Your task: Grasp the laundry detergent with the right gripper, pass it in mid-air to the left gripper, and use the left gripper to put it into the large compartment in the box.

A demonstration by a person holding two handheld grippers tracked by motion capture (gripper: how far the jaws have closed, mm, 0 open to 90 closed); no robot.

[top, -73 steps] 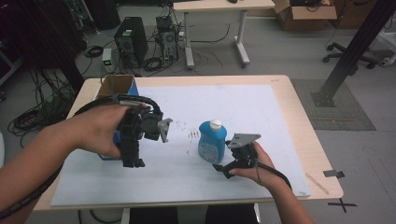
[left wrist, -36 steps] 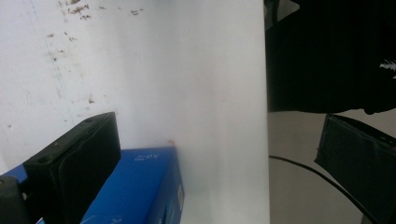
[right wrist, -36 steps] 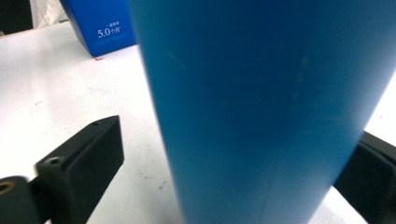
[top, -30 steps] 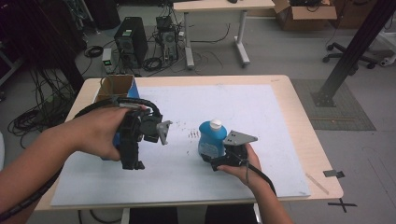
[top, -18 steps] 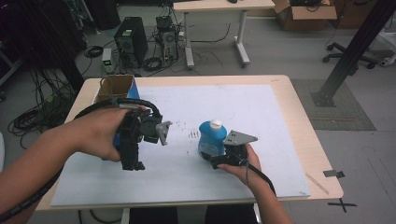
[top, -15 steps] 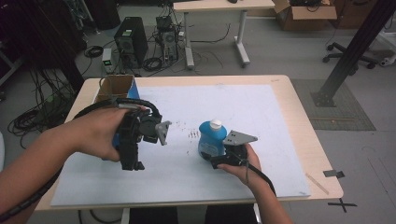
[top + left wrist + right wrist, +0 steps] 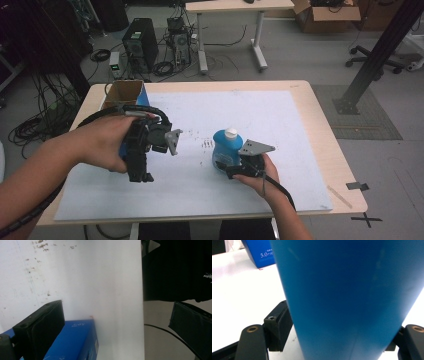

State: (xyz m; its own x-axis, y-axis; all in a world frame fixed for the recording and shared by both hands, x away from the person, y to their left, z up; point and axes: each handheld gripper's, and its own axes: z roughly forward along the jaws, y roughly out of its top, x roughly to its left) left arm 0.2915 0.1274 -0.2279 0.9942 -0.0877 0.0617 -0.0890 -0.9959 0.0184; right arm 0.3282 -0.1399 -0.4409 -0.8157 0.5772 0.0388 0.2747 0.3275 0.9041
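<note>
Blue bottle (image 7: 226,152) with a white cap stands upright on the white sheet (image 7: 280,125) that covers the bench (image 7: 320,115), a little toward the right half and nearer the front edge than the back. The right gripper (image 7: 231,169) sits just in front of it, low by the bottle's bottom part. Its jaws have just been closing, and the bottle is between them. In the right gripper view the left pad touches the side of the bottle (image 7: 352,295); the other pad is hidden, so I cannot tell how tight the hold is.

The left gripper (image 7: 142,172) hangs above the left side of the sheet, pointing down. Its jaws are wide apart with nothing between them. A blue box (image 7: 72,340) lies just under it, near the left edge. A brown cardboard box (image 7: 122,92) stands at the back left corner.
</note>
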